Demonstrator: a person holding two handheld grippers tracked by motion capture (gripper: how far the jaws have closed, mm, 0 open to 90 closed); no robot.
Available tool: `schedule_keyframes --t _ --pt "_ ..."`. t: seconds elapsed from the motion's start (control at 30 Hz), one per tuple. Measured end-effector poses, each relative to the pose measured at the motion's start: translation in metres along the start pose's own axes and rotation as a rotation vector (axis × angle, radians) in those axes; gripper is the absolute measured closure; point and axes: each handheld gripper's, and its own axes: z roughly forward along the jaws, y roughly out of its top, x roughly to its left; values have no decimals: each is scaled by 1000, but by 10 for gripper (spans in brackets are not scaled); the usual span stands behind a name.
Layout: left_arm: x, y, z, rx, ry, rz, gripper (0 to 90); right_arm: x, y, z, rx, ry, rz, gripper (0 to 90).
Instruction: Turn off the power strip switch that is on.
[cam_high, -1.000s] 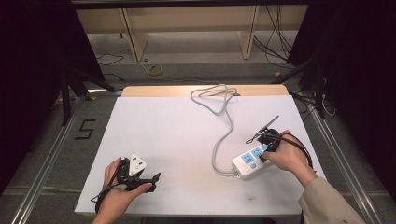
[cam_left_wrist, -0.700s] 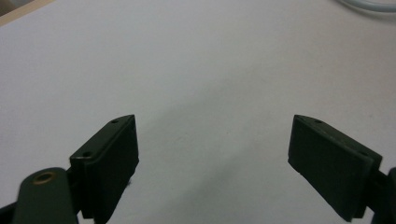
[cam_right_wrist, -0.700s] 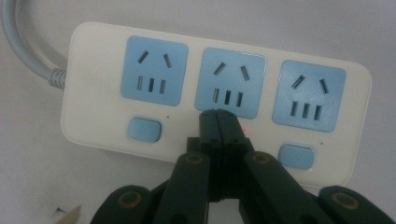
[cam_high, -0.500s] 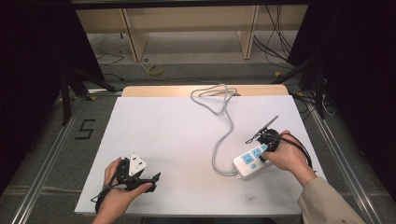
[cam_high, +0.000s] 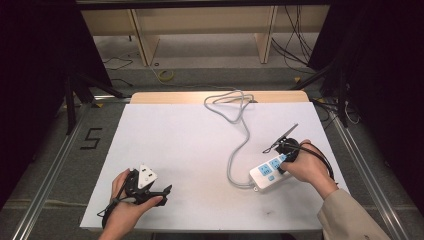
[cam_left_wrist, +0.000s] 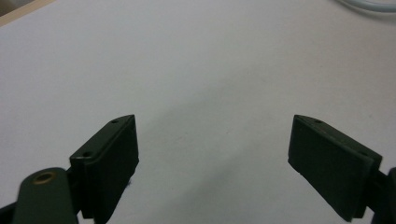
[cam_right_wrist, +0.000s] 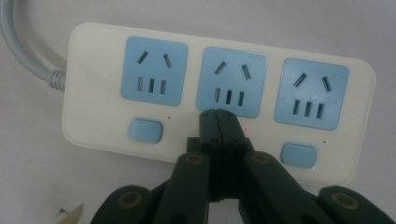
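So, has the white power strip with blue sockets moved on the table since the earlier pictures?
No. The white power strip with blue sockets lies at the same spot near the white table's right edge, under the shut right gripper.

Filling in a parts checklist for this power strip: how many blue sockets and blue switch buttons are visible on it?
Power strip, right gripper view:
Blue sockets: 3
Blue switch buttons in sight: 2; the shut right gripper covers the spot under the middle socket
Total: 5

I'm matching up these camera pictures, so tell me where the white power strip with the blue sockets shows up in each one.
High view: power strip lower right, under the right gripper.
Left gripper view: not in it.
Right gripper view: power strip across the upper half.
Shared landmark: its grey cable.
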Motion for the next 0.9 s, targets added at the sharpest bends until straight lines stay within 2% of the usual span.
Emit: schedule_keyframes --t 0.43,0.63,0.9 --pt "0 0 0 -2 -2 -3 157 -1 1 0 9 10 9 900" --pt "0 0 0 -1 -3 -2 157 0 2 0 5 -8 -4 900" --pt "0 0 0 -2 0 -4 157 0 2 0 9 -5 0 900"
